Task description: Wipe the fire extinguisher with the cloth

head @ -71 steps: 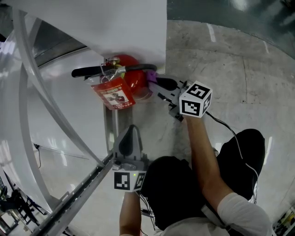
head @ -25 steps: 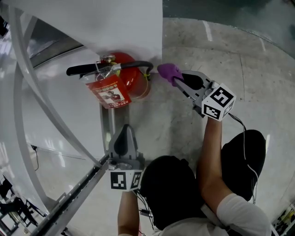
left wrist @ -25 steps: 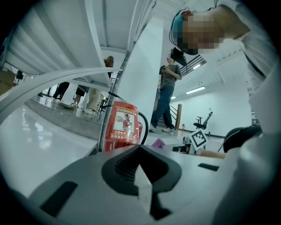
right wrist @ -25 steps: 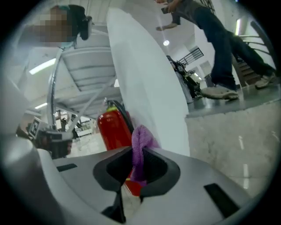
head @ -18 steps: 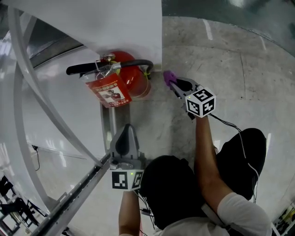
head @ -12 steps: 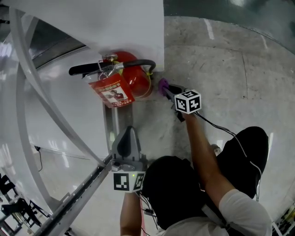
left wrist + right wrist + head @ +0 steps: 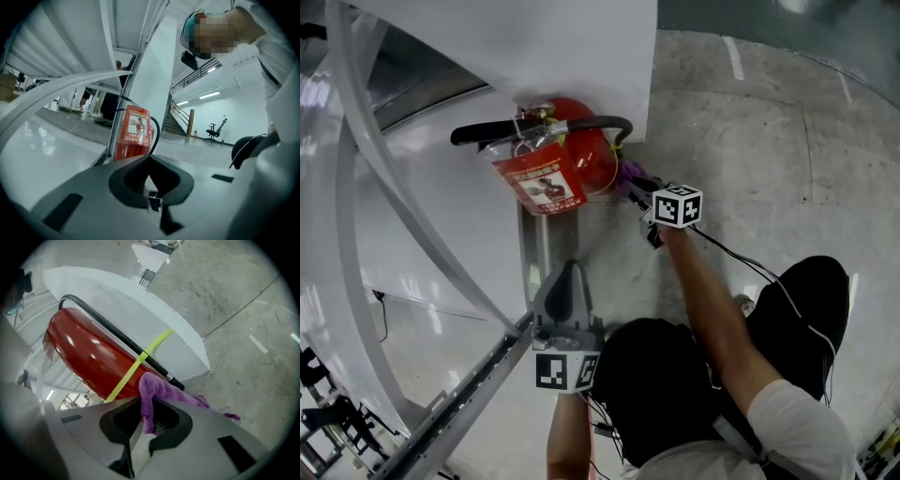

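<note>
Where the white column [image 7: 581, 47] meets the floor [image 7: 750, 122]: we see the red fire extinguisher [image 7: 586, 159] standing at the column's corner, with a metal frame [image 7: 441, 281] just to its left.
Extinguisher fittings: we make out a black handle [image 7: 483, 136] pointing left, a black hose [image 7: 605, 122] curving over the top and down the right side, and a red tag [image 7: 542, 183] hanging in front.
Right gripper [image 7: 636, 190]: we have its jaws closed on a purple cloth [image 7: 628, 178], low at the extinguisher's right side.
Cloth, seen from the right gripper view: a fold of the cloth [image 7: 159, 392] stands up between the jaws of the right gripper [image 7: 149, 420], just beside the red body [image 7: 89, 357] and at the end of the hose [image 7: 117, 338]; we cannot tell whether it presses on the metal.
Yellow strap [image 7: 136, 366]: it crosses the red body and the hose just above the cloth.
Left gripper [image 7: 570, 277]: we hold it well back from the extinguisher, near the frame, pointing at it (jaws together, nothing between them).
Left gripper view: past the left gripper [image 7: 150, 178] we see the extinguisher [image 7: 133, 136] upright, tag [image 7: 137, 124] facing us.
Cable [image 7: 741, 258]: it runs from the right gripper back along our arm.
</note>
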Available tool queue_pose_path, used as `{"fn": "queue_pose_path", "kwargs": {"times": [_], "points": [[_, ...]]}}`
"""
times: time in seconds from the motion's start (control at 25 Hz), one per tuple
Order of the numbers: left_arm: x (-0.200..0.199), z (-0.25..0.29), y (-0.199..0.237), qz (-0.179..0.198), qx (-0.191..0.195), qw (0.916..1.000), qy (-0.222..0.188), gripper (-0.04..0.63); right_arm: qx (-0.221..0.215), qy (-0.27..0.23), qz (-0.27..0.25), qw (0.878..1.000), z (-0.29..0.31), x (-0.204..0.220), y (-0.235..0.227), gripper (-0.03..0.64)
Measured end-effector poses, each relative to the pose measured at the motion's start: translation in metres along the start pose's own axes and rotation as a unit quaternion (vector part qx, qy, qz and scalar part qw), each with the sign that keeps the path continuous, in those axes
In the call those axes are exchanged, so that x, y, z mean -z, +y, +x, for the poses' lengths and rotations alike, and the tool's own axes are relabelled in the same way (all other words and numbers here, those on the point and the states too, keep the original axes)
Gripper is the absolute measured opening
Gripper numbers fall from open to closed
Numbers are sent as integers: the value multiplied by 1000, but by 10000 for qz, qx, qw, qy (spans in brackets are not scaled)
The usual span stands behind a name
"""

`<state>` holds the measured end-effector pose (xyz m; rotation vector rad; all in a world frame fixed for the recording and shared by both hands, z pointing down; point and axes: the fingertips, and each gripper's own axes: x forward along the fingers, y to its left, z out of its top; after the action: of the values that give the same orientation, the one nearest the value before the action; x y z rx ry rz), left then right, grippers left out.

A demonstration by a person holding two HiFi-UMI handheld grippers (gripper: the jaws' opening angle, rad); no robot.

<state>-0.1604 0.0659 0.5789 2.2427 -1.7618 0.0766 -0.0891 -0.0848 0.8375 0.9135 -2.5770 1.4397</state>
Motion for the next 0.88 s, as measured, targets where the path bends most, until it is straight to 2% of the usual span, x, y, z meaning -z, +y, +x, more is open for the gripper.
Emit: {"fn": "queue_pose_path", "kwargs": {"times": [0.2,0.44,0.56,0.88], "points": [[2,0,2,-25,-24,10000,1,5,-257,-221,136,9993,-3,-7,15,57],[-1,4,-1,-52,-1,10000,-69,5,-451,-326,-92,9984,-15,-24,42,58],[-2,5,-2,-47,9,9999,-93,5,-496,-459,-39,9977,-20,-35,55,57],[-1,6,0,-92,-6,9999,-142,5,-630,-405,-260,9969,-31,-57,83,57]]}}
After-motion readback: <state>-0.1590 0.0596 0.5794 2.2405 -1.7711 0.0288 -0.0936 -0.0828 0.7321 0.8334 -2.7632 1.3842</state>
